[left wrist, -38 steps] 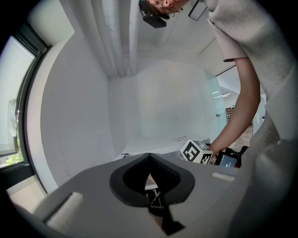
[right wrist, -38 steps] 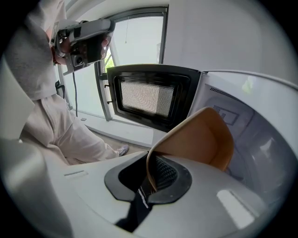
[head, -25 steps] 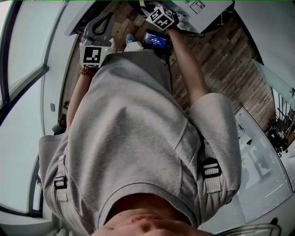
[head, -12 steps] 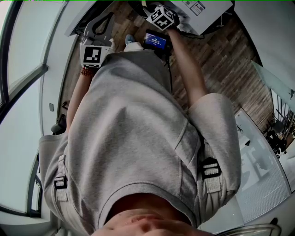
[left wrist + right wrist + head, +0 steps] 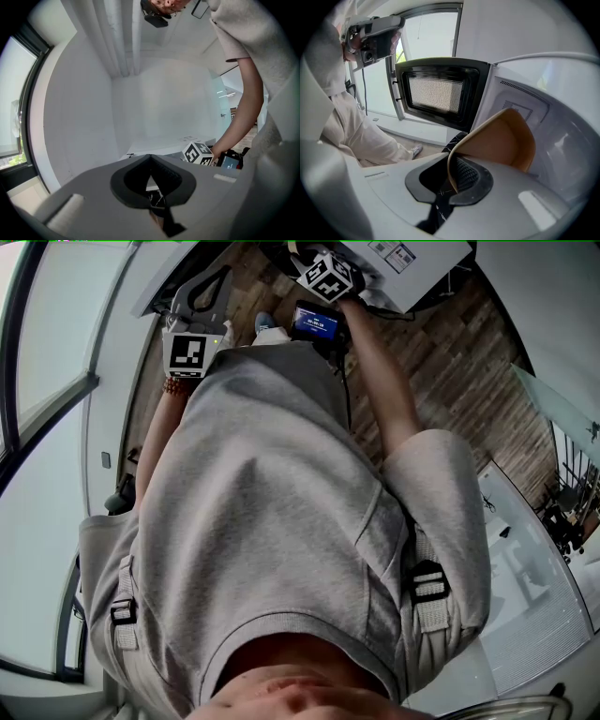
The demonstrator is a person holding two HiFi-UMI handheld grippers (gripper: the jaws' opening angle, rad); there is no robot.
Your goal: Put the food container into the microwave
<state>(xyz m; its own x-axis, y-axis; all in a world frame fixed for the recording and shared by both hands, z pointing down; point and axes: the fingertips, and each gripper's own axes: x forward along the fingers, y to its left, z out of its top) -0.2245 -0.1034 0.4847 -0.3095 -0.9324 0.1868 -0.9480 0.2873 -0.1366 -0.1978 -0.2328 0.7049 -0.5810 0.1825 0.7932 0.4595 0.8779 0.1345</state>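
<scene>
Food container (image 5: 501, 140), tan, thin, curved, is pinched by right tongs (image 5: 451, 176); left tongs (image 5: 150, 161) closed.

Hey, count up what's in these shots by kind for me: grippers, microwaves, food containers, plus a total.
Grey handheld grippers: 2, the left gripper and the right gripper
White microwave with open black-framed door: 1
Tan thin-walled food container, between the right gripper's fingers: 1
Total: 4
</scene>
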